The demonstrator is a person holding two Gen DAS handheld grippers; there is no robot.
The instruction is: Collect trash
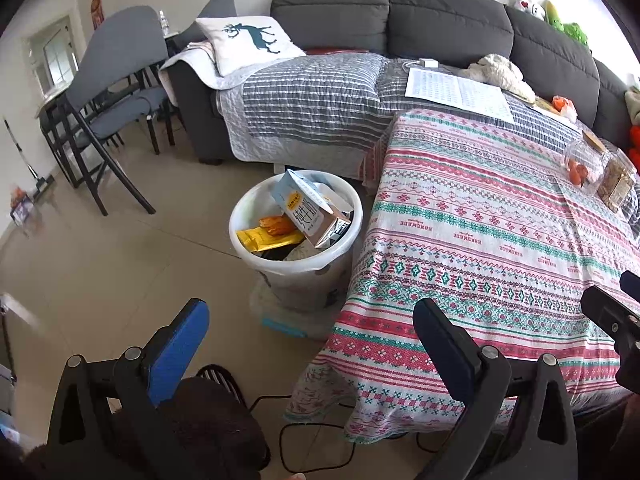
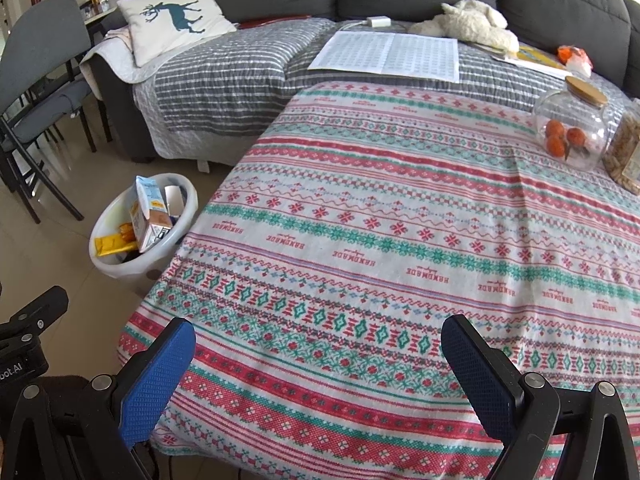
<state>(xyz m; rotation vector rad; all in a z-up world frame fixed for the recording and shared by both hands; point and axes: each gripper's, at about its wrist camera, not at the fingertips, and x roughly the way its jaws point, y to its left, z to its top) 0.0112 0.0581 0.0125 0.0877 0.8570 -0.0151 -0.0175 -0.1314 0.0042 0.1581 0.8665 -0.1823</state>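
Note:
A white trash bin (image 1: pixel 344 196) stands on the floor by the table's left side. It holds a milk carton (image 1: pixel 308 212), a yellow wrapper (image 1: pixel 264 239) and other trash. The bin also shows in the right wrist view (image 2: pixel 191 196), with the carton (image 2: pixel 150 216) in it. My left gripper (image 1: pixel 312 328) is open and empty, near the table's front left corner, short of the bin. My right gripper (image 2: pixel 318 344) is open and empty above the front part of the patterned tablecloth (image 2: pixel 400 240).
A clear jar with oranges (image 2: pixel 572 132) and a snack jar (image 2: pixel 626 152) stand at the table's right. A grey sofa (image 1: pixel 440 20) with a deer pillow (image 1: pixel 248 42), papers (image 2: pixel 392 54) and a plush toy lies behind. Folding chairs (image 1: pixel 108 120) stand left. A black cable (image 1: pixel 304 428) runs on the floor.

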